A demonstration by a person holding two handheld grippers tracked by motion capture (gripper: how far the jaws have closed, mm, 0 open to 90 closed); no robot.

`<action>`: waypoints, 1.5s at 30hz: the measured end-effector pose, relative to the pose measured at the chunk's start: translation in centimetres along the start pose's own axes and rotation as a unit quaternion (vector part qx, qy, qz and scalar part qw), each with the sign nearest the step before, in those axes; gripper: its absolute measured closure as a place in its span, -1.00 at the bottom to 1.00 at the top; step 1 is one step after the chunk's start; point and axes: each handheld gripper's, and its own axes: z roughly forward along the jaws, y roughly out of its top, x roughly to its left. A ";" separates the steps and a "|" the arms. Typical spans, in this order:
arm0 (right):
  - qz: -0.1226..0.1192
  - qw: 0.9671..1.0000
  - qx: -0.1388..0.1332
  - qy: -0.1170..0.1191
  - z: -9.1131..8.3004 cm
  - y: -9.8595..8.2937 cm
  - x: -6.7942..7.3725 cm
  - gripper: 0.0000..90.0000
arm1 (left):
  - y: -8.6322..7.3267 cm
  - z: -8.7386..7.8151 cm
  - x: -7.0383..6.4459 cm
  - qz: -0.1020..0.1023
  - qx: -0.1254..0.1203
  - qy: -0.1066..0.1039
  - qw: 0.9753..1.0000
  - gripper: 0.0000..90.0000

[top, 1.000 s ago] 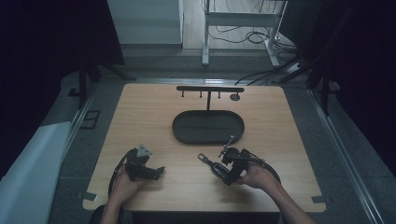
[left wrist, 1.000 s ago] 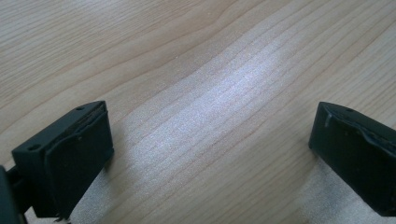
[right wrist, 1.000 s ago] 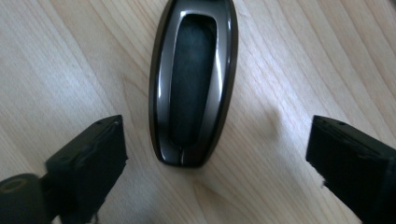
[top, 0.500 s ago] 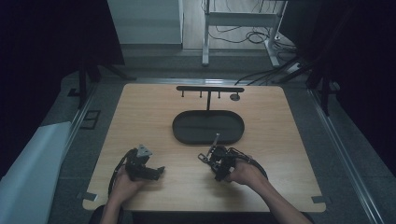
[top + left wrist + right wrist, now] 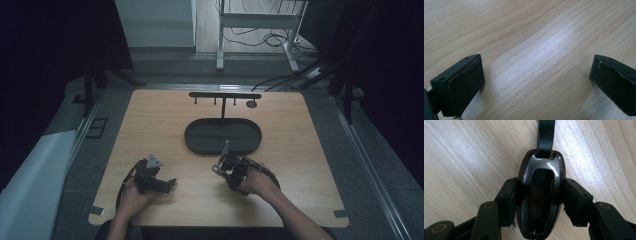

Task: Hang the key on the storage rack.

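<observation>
A glossy dark key fob (image 5: 540,195) with a black strap (image 5: 546,135) is clamped between the jaws of my right gripper (image 5: 540,197), just above the wooden table. In the high view the right gripper (image 5: 227,162) sits near the front rim of the black oval tray (image 5: 250,145), the strap (image 5: 225,149) pointing toward the tray. My left gripper (image 5: 167,184) rests low at the front left of the table, jaws spread wide over bare wood. The left gripper view has its two black fingertips (image 5: 464,82) far apart with nothing between them.
A black T-shaped rack with small hooks (image 5: 224,95) stands behind the tray at the table's (image 5: 310,150) far side. Dark floor, cables and a metal frame lie beyond the table. A white sheet (image 5: 30,180) lies on the floor at left.
My right gripper has moved left and forward toward the tray with the key fob in it. The left gripper has stayed in place.
</observation>
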 end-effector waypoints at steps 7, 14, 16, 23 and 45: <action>-0.009 1.000 0.000 0.003 -0.1 -0.1 -0.1 0.08 | 0.0 0.0 0.0 -0.001 0.000 -0.001 1.000 -1.00; -0.020 1.000 -0.011 0.011 -1.2 -0.1 -0.2 0.08 | 0.0 0.0 0.0 0.001 0.000 0.000 1.000 -1.00; -0.025 1.000 -0.013 0.010 -1.8 -0.2 -0.3 0.08 | 0.0 0.0 0.0 0.002 0.000 0.000 1.000 -1.00; -0.031 0.999 -0.028 0.016 -4.7 -0.5 -0.7 0.08 | 0.0 0.0 0.0 0.000 -0.002 0.000 1.000 -1.00; 0.009 0.999 -0.042 0.019 -10.1 -2.7 -4.2 0.08 | 0.0 0.0 0.0 -0.001 -0.002 0.000 1.000 -1.00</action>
